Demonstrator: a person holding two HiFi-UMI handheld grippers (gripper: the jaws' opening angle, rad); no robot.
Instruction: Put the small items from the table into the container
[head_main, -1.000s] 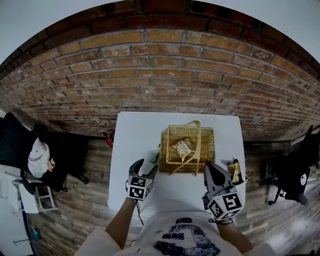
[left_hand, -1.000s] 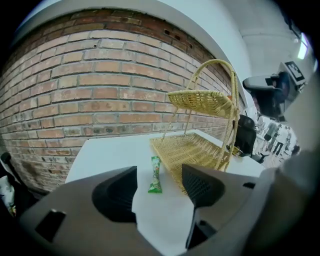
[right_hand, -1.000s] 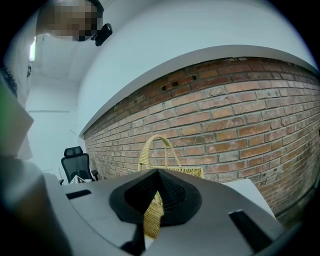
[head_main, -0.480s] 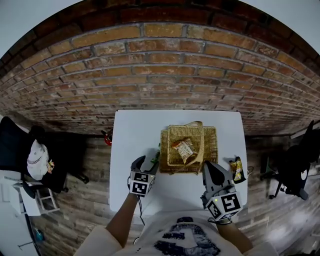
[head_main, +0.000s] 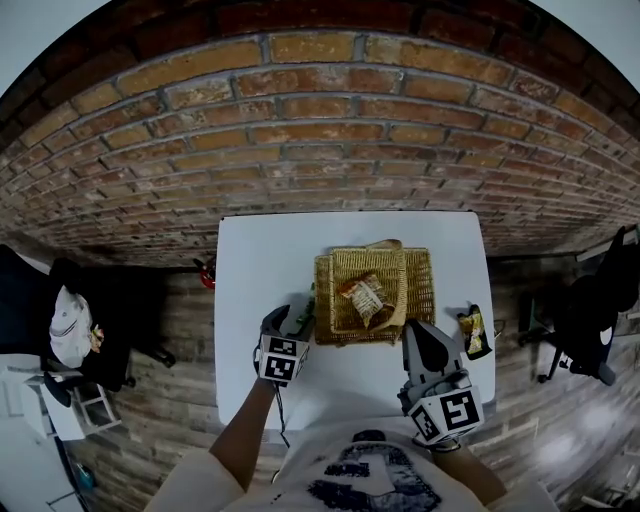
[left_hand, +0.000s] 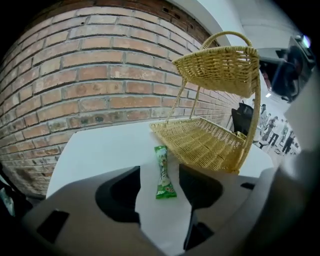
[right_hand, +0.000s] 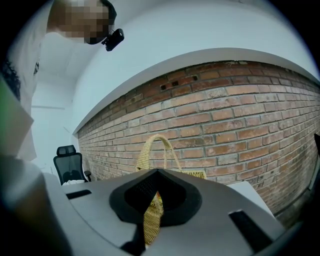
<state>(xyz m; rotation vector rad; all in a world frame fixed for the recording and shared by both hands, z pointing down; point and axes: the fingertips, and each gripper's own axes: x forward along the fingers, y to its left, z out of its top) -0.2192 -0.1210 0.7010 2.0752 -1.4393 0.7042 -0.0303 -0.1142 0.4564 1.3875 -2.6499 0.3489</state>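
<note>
A thin green packet (left_hand: 164, 184) lies flat on the white table (left_hand: 100, 150), just left of the two-tier wicker basket (left_hand: 205, 142). My left gripper (left_hand: 160, 169) is low over it. Its jaws are closing with the packet's near end between them, and the pads stand clear of it on both sides. The head view places the left gripper (head_main: 293, 322) at the basket's (head_main: 420, 290) front left corner, with the green packet (head_main: 309, 303) ahead of it. A snack packet (head_main: 364, 296) lies in the basket. My right gripper (head_main: 428, 350) is shut and empty in front of the basket. A dark-and-yellow packet (head_main: 472, 331) lies to its right.
A brick wall (head_main: 320, 150) rises behind the table. The table's front edge (head_main: 330, 425) is near my body. Black office chairs stand on the wooden floor at the left (head_main: 40, 300) and the right (head_main: 590, 320).
My left gripper has moved forward and down toward the green packet. The right gripper has stayed in place in front of the basket.
</note>
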